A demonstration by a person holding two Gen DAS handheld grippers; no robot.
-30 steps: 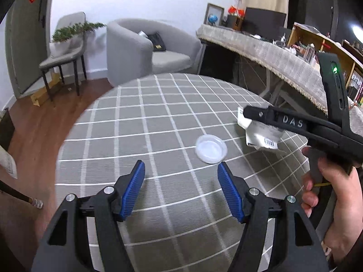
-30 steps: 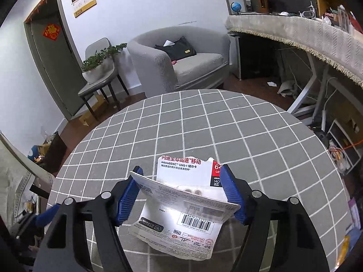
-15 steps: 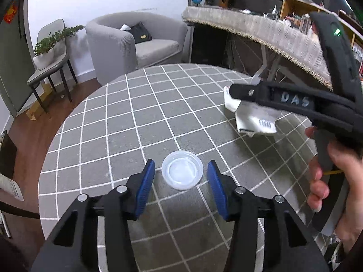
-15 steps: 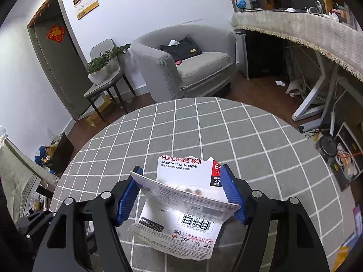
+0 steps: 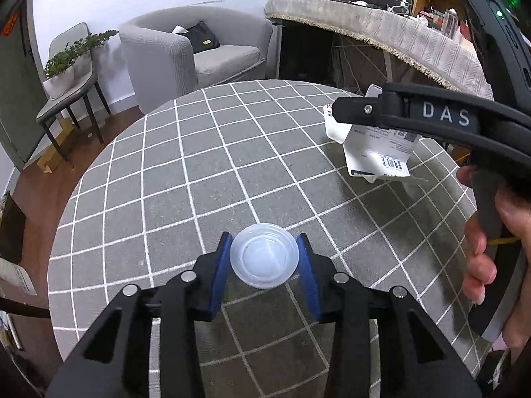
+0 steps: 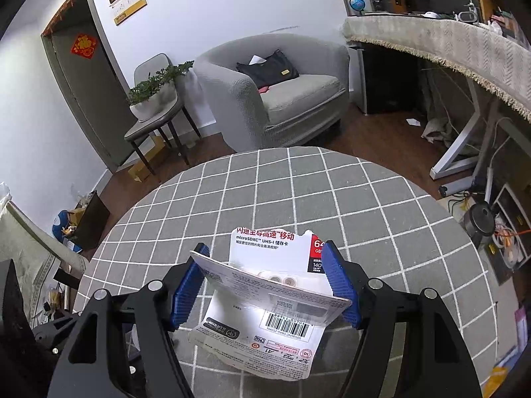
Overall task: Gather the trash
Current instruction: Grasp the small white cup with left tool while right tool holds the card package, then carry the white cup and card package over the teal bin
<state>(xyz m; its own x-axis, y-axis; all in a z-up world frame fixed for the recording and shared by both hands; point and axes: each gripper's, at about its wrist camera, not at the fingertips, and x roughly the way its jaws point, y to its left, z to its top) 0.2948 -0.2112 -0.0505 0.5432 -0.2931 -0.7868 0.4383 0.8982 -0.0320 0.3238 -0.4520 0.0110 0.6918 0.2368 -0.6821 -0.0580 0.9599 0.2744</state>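
Observation:
A round translucent plastic lid lies on the grey checked tablecloth. My left gripper has its blue pads against both sides of the lid. My right gripper is shut on a torn white microSD card package, bent between its pads and held above the table. The right gripper body and the package also show at the right of the left wrist view.
The table is round, with its edge dropping to a wooden floor. A grey armchair and a chair with a plant stand beyond. A cloth-covered desk is at the right, with cables beneath.
My left gripper moved forward onto the lid and its jaws narrowed from wide open to touching the lid. My right gripper kept holding the package and rose slightly.

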